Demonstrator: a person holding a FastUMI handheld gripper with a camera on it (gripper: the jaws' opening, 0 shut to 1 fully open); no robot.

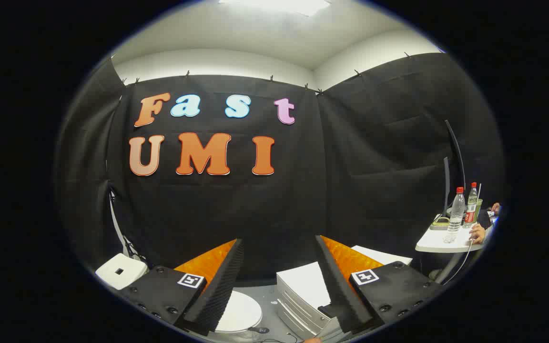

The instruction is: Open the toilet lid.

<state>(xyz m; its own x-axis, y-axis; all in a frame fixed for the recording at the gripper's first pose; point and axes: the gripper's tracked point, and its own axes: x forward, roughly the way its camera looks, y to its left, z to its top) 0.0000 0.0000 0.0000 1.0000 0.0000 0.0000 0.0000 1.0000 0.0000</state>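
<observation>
The toilet lid [241,312] is a white rounded shape lying flat and closed, low down beside my left finger, which hides part of it. My gripper [279,286] hangs well above it, open, with nothing between its fingers [219,286]. The gap between the fingers frames the black wall and the grey floor.
A white drawer unit [303,295] stands right of the toilet, partly behind my right finger. A white box [121,270] sits at the far left. At the right, a small white table [446,243] carries two bottles [456,214], with a person's hand [477,233] beside it.
</observation>
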